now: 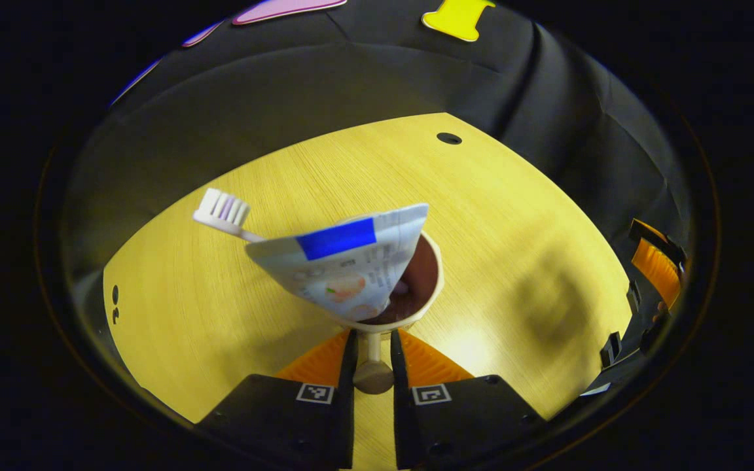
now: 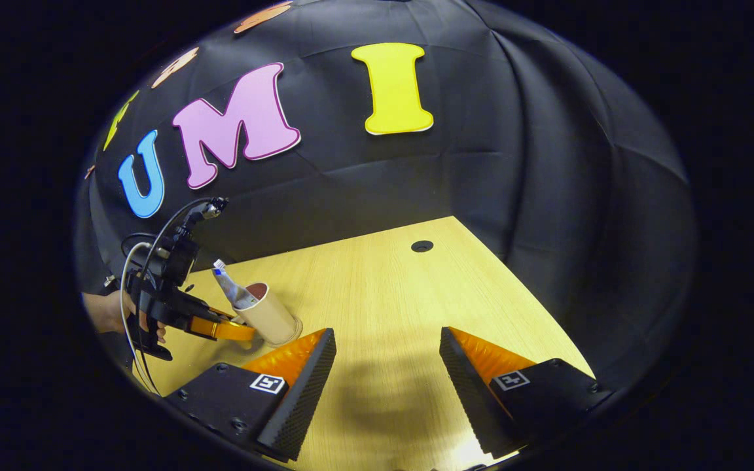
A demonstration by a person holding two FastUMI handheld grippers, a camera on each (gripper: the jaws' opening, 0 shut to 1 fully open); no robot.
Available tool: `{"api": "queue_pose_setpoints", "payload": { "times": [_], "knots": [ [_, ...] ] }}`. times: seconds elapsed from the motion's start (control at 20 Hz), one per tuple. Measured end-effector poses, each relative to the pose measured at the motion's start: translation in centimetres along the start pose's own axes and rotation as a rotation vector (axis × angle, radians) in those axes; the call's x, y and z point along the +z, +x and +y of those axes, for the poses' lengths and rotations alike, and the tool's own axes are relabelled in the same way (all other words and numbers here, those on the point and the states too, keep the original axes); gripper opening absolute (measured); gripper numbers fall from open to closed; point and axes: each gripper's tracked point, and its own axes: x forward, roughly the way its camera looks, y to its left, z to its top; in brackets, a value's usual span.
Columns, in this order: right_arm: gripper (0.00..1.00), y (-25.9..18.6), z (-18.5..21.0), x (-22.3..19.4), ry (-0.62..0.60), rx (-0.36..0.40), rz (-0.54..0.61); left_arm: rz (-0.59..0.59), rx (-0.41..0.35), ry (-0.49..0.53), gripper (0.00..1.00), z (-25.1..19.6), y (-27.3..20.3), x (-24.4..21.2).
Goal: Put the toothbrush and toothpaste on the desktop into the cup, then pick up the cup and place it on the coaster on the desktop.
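Brush [image 1: 222, 212] and paste [image 1: 344, 261] already in cup [image 1: 430, 288], my left gripper [image 1: 373, 356] has jaws clamped on its handle over the worktop [image 1: 508, 216], right gripper [image 2: 387, 366] jaws open and idle; next I'd carry it to the coaster, level.

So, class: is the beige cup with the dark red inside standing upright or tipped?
Tipped. In the right gripper view the beige cup leans with its mouth up-left, held at its handle by the left gripper.
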Motion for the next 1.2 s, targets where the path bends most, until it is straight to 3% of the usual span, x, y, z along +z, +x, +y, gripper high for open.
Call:
{"api": "queue_pose_setpoints", "payload": {
  "times": [0.05,0.2,0.3,0.5,0.7,0.9,1.2],
  "knots": [
    [0.98,-0.2,0.0,0.0,-0.003,0.002,-0.002,-0.008,0.004,-0.006,0.29,0.2,-0.8,-0.1],
    [0.98,-0.8,0.4,0.4,0.0,0.009,-0.01,-0.076,0.045,-0.049,0.71,1.2,-3.1,-0.2],
    [0.98,-1.5,0.7,0.5,-0.007,0.01,-0.01,-0.158,0.115,-0.066,1.0,2.6,-5.6,-0.9],
    [0.98,-4.0,1.6,0.3,-0.041,0.016,-0.016,-0.337,0.244,-0.105,0.99,5.1,-12.3,-3.6],
    [0.98,-6.7,3.3,-0.6,-0.066,0.031,0.01,-0.508,0.355,-0.211,0.99,6.3,-20.2,-7.5],
    [0.98,-9.9,6.3,-0.7,-0.083,0.041,-0.004,-0.636,0.399,-0.321,0.99,6.6,-25.8,-12.0],
    [0.98,-14.6,12.6,-1.6,-0.074,0.081,0.008,-0.726,0.442,-0.335,1.0,4.9,-32.5,-16.6]
  ]
}}
